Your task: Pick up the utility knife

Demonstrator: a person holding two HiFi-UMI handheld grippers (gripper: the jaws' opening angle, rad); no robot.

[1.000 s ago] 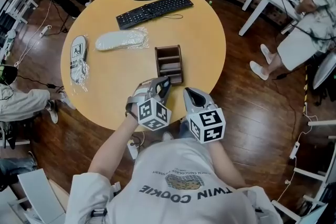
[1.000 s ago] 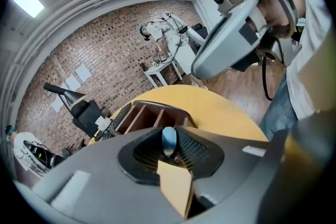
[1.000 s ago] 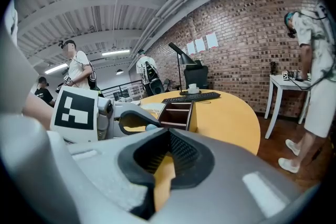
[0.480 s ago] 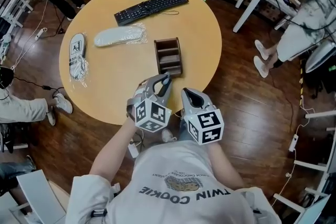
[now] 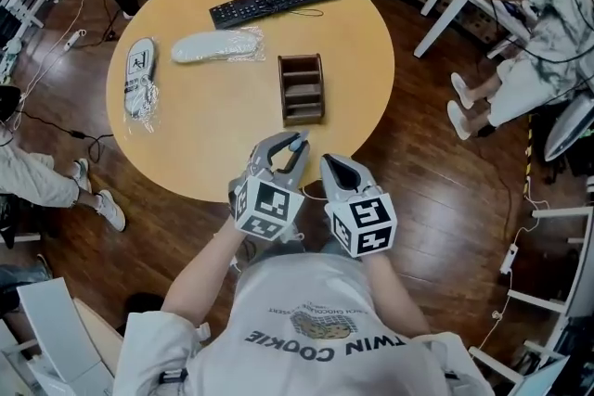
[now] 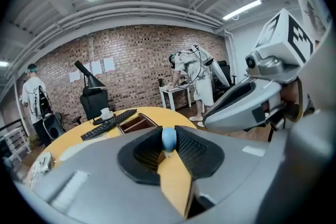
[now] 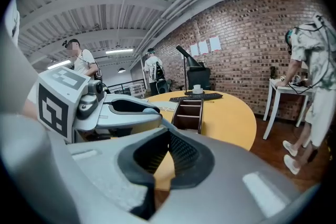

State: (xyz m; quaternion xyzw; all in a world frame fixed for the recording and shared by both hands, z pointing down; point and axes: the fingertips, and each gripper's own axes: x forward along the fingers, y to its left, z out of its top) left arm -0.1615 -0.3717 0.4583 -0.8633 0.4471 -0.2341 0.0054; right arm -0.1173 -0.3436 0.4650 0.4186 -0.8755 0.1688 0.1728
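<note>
My left gripper point(image 5: 295, 146) hovers just off the near edge of the round yellow table point(image 5: 204, 144). It is shut on the utility knife point(image 5: 296, 144), of which only a small blue rounded end shows between the fingertips. In the left gripper view that blue end point(image 6: 168, 139) sticks up between the dark pads; the rest of the knife is hidden. My right gripper point(image 5: 332, 164) hangs beside it on the right, over the wooden floor, its jaws together and nothing in them. In the right gripper view its pads point(image 7: 176, 152) meet at the tip.
A brown wooden organiser point(image 5: 302, 88) stands on the table just beyond the grippers. Farther back lie a black keyboard point(image 5: 275, 2), a bagged white insole point(image 5: 218, 45) and a bagged shoe point(image 5: 139, 93). A person point(image 5: 548, 5) stands at a white desk on the right.
Both grippers have drawn back from the table's edge toward my body. The left one has risen and rolled, still gripping the knife. The right one stays shut.
</note>
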